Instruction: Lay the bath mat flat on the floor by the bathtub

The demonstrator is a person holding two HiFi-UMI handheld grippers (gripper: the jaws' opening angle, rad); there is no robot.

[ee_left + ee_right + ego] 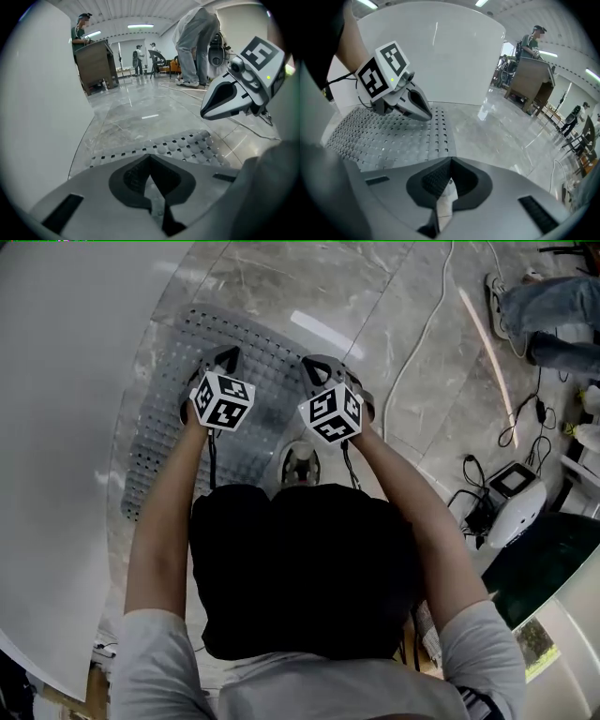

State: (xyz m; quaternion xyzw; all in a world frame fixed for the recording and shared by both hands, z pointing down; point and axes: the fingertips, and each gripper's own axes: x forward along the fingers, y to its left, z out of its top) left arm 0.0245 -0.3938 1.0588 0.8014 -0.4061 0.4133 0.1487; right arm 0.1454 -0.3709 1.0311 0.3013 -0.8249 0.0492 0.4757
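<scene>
**Status.** Locate the bath mat on the marble floor, spread along the curved wall of the bathtub, with no fold showing in the head view. Read the left gripper and right gripper as clenched and empty, with jaws pressed together in both gripper views and nothing between them. Treat both as hovering side by side above the mat, pointing steeply down.

**Hazards (judgement only).**
- Expect no grip from clenched jaws. Release before any attempt to take an edge.
- Avoid dragging closed tips across the perforated surface: risk of catching a hole and rucking the mat.
- Mind the shoe at or just beside the near edge of the mat, contact not readable: risk of a pushed-up wrinkle or a slide away from the tub on any shuffle.
- Keep clear of the cables on the floor to the right.
- Verify the strip under the arms and grippers before calling the task done.

**View differences.**
- Use the head view for the whole outline of the mat against the tub, unavailable in either gripper view.
- Use the left gripper view for the mat's far edge and the open room beyond, including a person bending over.
- Use the right gripper view for the low-angle lie of the perforated rows up to the tub wall.
- Confirm jaw closure in the gripper views only.
</scene>
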